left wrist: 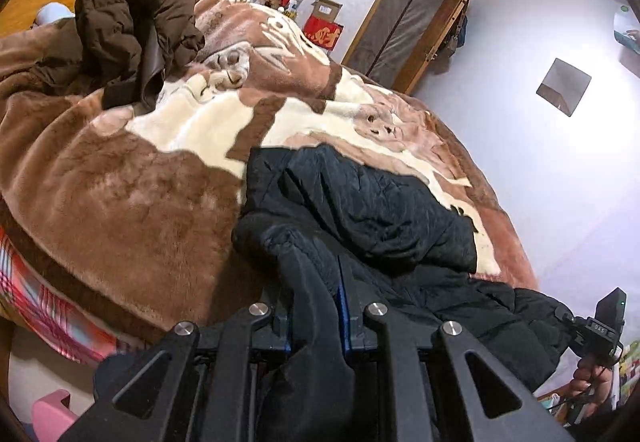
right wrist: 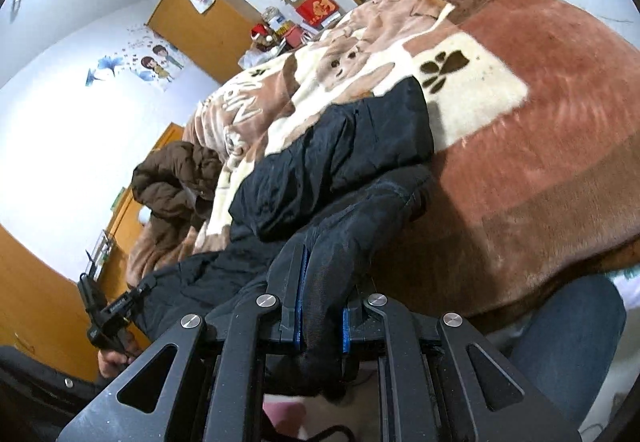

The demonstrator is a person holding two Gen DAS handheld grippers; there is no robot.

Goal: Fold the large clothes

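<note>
A black padded jacket (left wrist: 380, 210) lies partly folded on the plush brown and cream blanket (left wrist: 132, 178), with its near edge hanging towards me. My left gripper (left wrist: 316, 274) is shut on the jacket's near edge. My right gripper (right wrist: 320, 274) is shut on another part of the same edge of the jacket (right wrist: 340, 150). The right gripper also shows at the lower right of the left wrist view (left wrist: 600, 326), and the left gripper at the lower left of the right wrist view (right wrist: 108, 314).
A brown padded coat (left wrist: 132, 18) is heaped at the far side of the bed, also in the right wrist view (right wrist: 176, 178). Red boxes (left wrist: 324, 30) stand beyond the bed by a wooden door (left wrist: 404, 22). A pink stool (left wrist: 52, 414) is on the floor.
</note>
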